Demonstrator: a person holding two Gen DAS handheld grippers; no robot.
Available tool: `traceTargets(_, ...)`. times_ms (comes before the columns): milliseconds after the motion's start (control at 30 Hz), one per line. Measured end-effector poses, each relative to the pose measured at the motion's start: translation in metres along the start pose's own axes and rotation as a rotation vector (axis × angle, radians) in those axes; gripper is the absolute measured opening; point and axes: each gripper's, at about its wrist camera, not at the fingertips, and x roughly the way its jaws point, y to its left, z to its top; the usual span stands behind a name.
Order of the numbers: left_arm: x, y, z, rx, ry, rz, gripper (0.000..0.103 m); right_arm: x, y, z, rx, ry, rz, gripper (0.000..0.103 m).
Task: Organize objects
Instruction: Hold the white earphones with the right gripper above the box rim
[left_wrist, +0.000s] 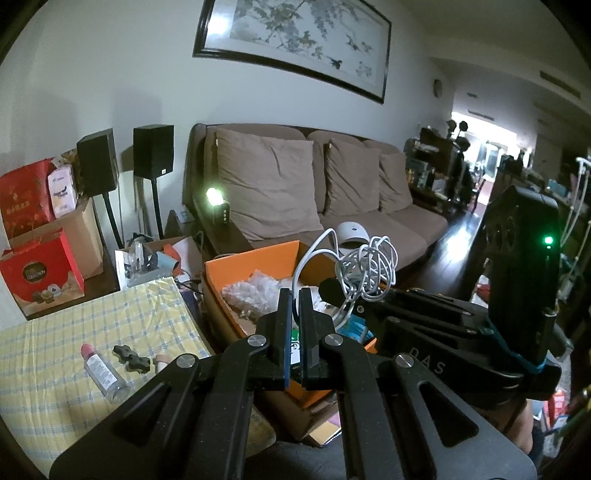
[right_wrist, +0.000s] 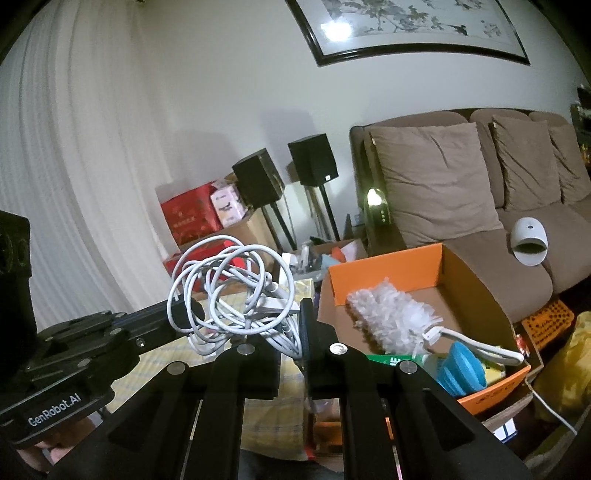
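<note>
A tangled white cable bundle (left_wrist: 369, 269) hangs in the air between both grippers, above the orange-lined cardboard box (left_wrist: 255, 258). My left gripper (left_wrist: 295, 299) is shut on one strand of the cable. My right gripper (right_wrist: 291, 321) is shut on the cable bundle (right_wrist: 236, 288) too. In the right wrist view the left gripper's fingers (right_wrist: 184, 314) reach into the bundle from the left. The box (right_wrist: 388, 266) holds a white fluffy duster (right_wrist: 391, 314) and a blue object (right_wrist: 461, 369).
A yellow checked tablecloth (left_wrist: 92, 332) bears a clear bottle with a pink cap (left_wrist: 101, 371), a dark lumpy object (left_wrist: 131, 360) and a small pinkish item (left_wrist: 161, 361). A brown sofa (left_wrist: 314, 184), two black speakers (left_wrist: 153, 149), red boxes (left_wrist: 40, 273) and a white dome device (right_wrist: 528, 240) stand around.
</note>
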Motion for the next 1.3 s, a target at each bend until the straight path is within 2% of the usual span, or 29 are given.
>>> traceTargets(1300,0.013,-0.009,0.001,0.006,0.010,-0.021,0.003,-0.003,-0.014,0.003,0.004,-0.014,-0.061,0.009)
